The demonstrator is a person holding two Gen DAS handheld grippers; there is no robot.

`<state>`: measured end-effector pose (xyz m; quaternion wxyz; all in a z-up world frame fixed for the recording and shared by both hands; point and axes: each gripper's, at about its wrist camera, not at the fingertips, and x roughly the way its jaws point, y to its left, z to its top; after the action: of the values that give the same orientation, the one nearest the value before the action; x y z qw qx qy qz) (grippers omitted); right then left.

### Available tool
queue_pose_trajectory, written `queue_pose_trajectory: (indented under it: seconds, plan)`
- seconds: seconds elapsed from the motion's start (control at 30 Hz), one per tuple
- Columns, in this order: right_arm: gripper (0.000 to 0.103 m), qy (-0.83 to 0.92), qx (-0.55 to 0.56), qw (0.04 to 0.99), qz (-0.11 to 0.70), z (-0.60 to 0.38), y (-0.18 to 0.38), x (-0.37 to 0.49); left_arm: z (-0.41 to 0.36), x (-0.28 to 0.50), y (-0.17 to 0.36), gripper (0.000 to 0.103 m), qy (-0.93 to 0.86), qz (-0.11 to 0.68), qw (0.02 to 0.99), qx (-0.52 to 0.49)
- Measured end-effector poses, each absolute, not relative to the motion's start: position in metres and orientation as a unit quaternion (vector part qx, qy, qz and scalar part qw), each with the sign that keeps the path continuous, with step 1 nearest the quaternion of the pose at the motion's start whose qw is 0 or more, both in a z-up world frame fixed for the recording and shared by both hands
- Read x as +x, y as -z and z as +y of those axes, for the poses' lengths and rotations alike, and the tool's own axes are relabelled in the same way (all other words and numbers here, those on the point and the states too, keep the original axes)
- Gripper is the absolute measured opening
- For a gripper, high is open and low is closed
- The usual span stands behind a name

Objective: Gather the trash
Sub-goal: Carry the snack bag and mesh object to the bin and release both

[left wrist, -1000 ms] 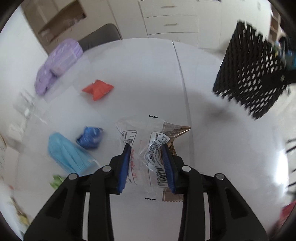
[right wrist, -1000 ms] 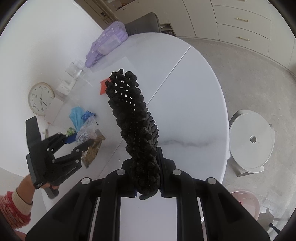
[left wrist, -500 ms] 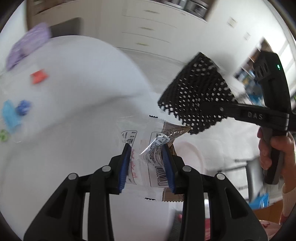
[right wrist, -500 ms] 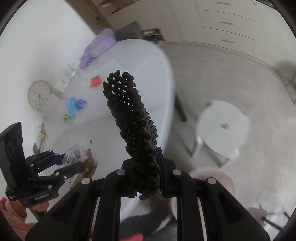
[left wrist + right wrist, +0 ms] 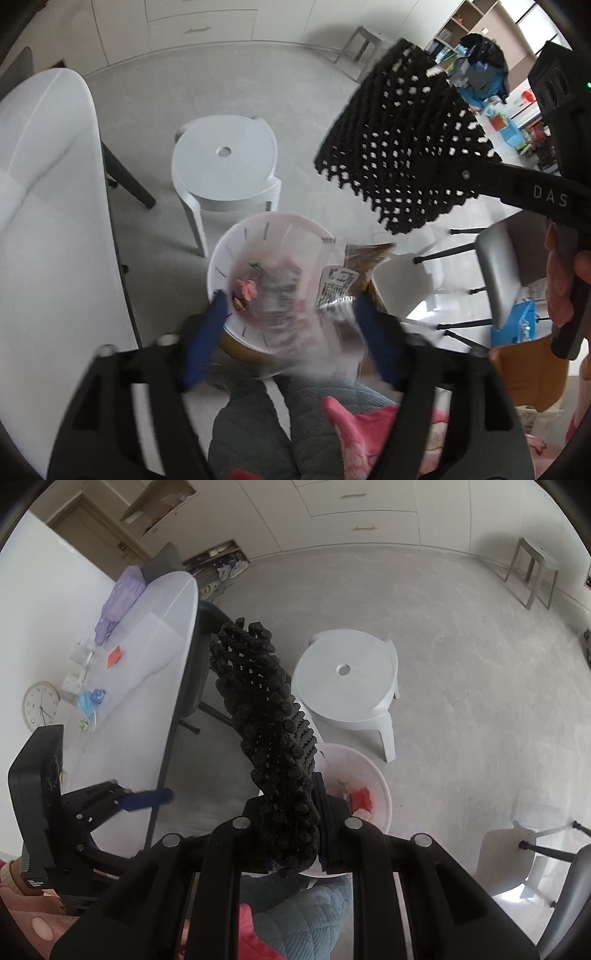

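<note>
White bin (image 5: 221, 258) and round white stool (image 5: 225, 162) on grey floor (image 5: 461, 664).

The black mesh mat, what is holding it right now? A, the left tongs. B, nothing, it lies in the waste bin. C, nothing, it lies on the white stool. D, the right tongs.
D: the right tongs are clamped on the lower edge of the black mesh mat, which stands up from them in the air, clear of the white stool.

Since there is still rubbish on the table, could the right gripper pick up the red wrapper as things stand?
Probably not: the right gripper is shut on the black mesh piece, and the red wrapper lies far off across the table.
</note>
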<state>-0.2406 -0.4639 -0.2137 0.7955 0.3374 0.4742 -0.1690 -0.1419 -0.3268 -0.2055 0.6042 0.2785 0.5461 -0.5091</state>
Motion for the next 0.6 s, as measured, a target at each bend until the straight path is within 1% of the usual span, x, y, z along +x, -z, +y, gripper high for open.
queue_pose_trajectory:
  seconds: [0.07,0.13,0.23,0.27,0.3,0.5,0.53,0.6]
  plan:
    - [0.018,0.168,0.343,0.794,0.473,-0.467,0.218,-0.244,-0.329,-0.141,0.201,0.083,0.505,0.542,0.612,0.277]
    - [0.018,0.164,0.345,0.794,0.472,-0.468,0.221,-0.245,-0.329,-0.137,0.197,0.089,0.496,0.539,0.622,0.277]
    - [0.019,0.159,0.344,0.793,0.478,-0.468,0.226,-0.244,-0.324,-0.131,0.191,0.09,0.479,0.538,0.637,0.273]
    - [0.02,0.157,0.344,0.792,0.48,-0.467,0.227,-0.244,-0.322,-0.127,0.189,0.094,0.471,0.539,0.643,0.274]
    - [0.02,0.153,0.344,0.791,0.482,-0.467,0.229,-0.242,-0.319,-0.121,0.185,0.095,0.462,0.538,0.65,0.274]
    - [0.022,0.13,0.323,0.787,0.509,-0.451,0.244,-0.23,-0.299,-0.104,0.169,0.095,0.439,0.54,0.675,0.244]
    - [0.023,0.125,0.321,0.785,0.514,-0.446,0.248,-0.226,-0.296,-0.101,0.167,0.095,0.436,0.54,0.678,0.241]
    - [0.03,0.121,0.316,0.783,0.522,-0.439,0.252,-0.223,-0.294,-0.1,0.164,0.095,0.43,0.54,0.682,0.241]
